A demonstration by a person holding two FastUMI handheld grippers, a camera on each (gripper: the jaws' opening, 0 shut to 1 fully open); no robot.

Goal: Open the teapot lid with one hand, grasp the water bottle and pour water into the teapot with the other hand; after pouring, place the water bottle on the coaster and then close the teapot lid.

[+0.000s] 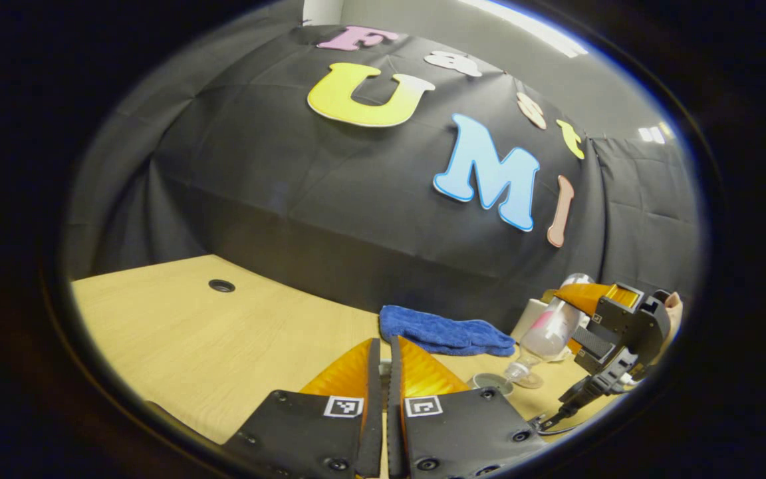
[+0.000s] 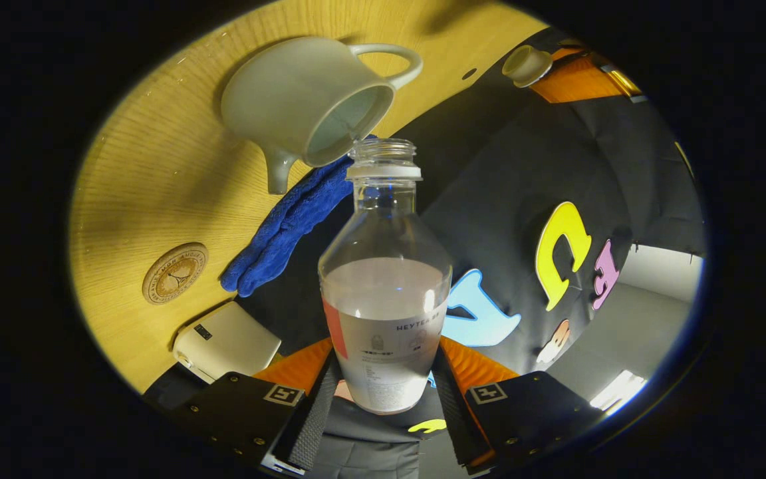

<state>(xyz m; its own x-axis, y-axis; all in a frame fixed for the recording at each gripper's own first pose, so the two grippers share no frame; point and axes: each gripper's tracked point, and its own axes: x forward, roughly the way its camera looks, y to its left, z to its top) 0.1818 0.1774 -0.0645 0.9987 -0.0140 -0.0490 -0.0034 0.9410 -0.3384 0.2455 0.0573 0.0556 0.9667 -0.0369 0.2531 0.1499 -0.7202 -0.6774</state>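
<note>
The right gripper (image 2: 383, 399) sits closest in the right gripper view, and its jaws squeeze the water bottle (image 2: 386, 293) from both sides, low on its body. The bottle is tipped over, with its open mouth just beside the open top of the teapot (image 2: 296, 100). The pot stands on the worktop (image 2: 137, 193) with its lid off.

Going left to right in that view: the round coaster (image 2: 175, 273) lies on the wood, then a blue cloth (image 2: 290, 226), then the bottle. At the far upper right the teapot lid (image 2: 526, 64) seems to be held up by the left gripper (image 1: 383, 362).

In the left gripper view, the left gripper's jaws are almost closed, and I cannot tell what they hold from there.

To pour well, I think the bottle mouth should stay right over the pot's opening. Tip slowly so the water does not splash onto the wood. Keep the lid well away.
</note>
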